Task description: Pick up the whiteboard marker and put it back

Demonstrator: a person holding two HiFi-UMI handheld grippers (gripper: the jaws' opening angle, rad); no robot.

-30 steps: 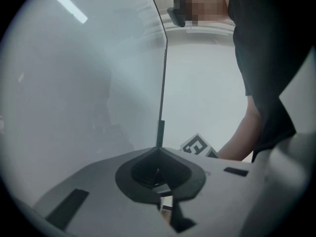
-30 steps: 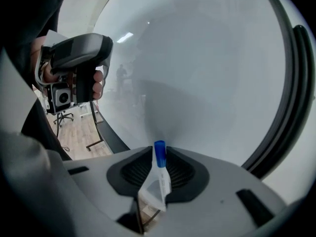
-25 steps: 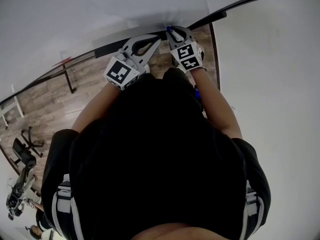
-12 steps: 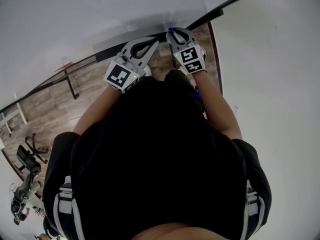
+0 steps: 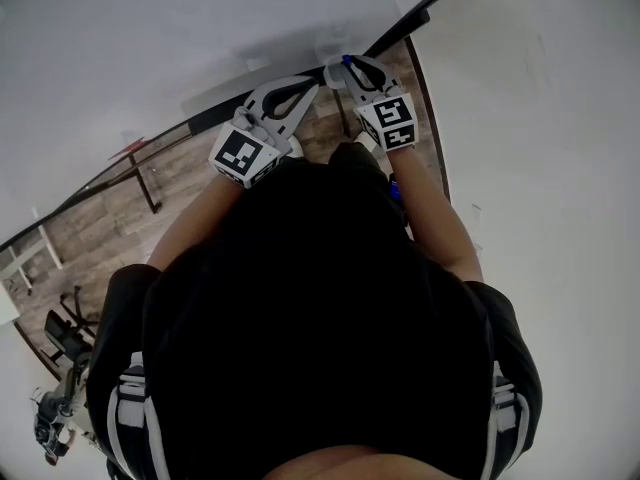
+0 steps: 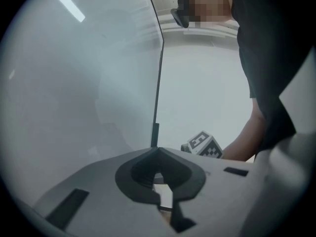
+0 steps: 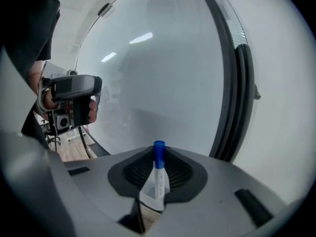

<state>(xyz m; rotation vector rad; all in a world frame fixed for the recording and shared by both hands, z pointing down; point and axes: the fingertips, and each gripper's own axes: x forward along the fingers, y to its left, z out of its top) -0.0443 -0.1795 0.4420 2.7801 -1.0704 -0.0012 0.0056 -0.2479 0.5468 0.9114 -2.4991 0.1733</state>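
I am squeezing the whiteboard marker (image 7: 158,179) in my right gripper (image 7: 158,154), blue cap up, at twelve o'clock near the whiteboard (image 7: 163,73). My left gripper (image 6: 158,151) is pinched together on nothing. I am aiming to carry it slowly and straight so it is not slipping.

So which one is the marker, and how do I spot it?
Find the big whiteboard, then the right claw held up in front of it. The marker stands pinched in that claw: a thin white stick whose bright blue cap stands out from the grey claw around it.
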